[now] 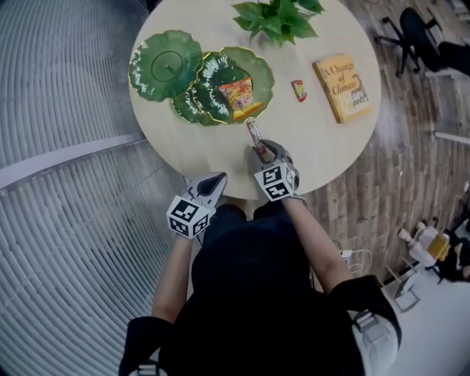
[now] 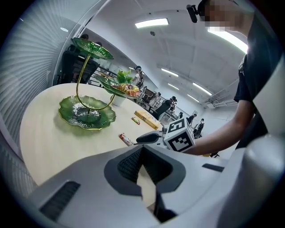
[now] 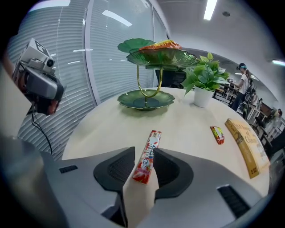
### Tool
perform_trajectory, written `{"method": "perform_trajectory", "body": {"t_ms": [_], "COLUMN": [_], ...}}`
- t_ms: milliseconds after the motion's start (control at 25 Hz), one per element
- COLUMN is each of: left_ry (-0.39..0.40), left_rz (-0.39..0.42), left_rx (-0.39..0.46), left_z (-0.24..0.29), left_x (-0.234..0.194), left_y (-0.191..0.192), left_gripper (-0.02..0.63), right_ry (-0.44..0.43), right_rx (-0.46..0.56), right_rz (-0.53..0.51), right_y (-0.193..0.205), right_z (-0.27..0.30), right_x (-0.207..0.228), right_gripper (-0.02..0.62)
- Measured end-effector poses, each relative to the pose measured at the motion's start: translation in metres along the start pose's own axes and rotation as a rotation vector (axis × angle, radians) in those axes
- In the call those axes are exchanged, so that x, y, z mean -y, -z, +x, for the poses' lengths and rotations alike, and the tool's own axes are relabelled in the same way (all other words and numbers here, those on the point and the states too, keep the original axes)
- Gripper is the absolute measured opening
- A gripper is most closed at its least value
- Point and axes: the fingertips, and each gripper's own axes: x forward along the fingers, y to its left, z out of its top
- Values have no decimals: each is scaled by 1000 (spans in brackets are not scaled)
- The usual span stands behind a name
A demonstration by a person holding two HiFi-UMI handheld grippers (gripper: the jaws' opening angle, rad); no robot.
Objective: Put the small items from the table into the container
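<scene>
**Candy stick between spread jaws at the near edge of the surface**

The right hand-held gripper point(image 1: 263, 150) sits low at the near edge of the round pale surface point(image 1: 213, 143), just below centre in the head view. Its jaws are spread. A red-and-white candy stick point(image 3: 148, 156) lies between them on the surface, with a gap showing on its left side.

The left hand-held gripper point(image 1: 213, 180) is lower left of it, at the surface's rim. Its jaws are pressed together with nothing between them.

A green tiered leaf-shaped dish stand point(image 1: 147, 73) stands at the upper left, with an orange snack packet point(image 1: 236, 94) on one tier. A small red packet point(image 1: 298, 89) lies right of the stand. A yellow book point(image 1: 343, 87) lies further right, and a potted plant point(image 1: 279, 18) stands at the top.
</scene>
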Motion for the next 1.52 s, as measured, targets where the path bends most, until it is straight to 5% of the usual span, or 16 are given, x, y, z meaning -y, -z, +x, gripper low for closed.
{"method": "perform_trajectory", "body": {"t_ms": [200, 1520], "left_ry": [9, 22], "left_rz": [3, 21], "left_rx": [-4, 12], "left_z": [5, 9], "left_x": [0, 1], "left_y": [-2, -16], "left_gripper": [2, 2], "right_ry": [8, -41], "right_rx": [-44, -119], "right_rz": [-5, 18], "right_y": [6, 20], "right_z": [9, 23], "right_x": [9, 6], "right_gripper": [176, 118]}}
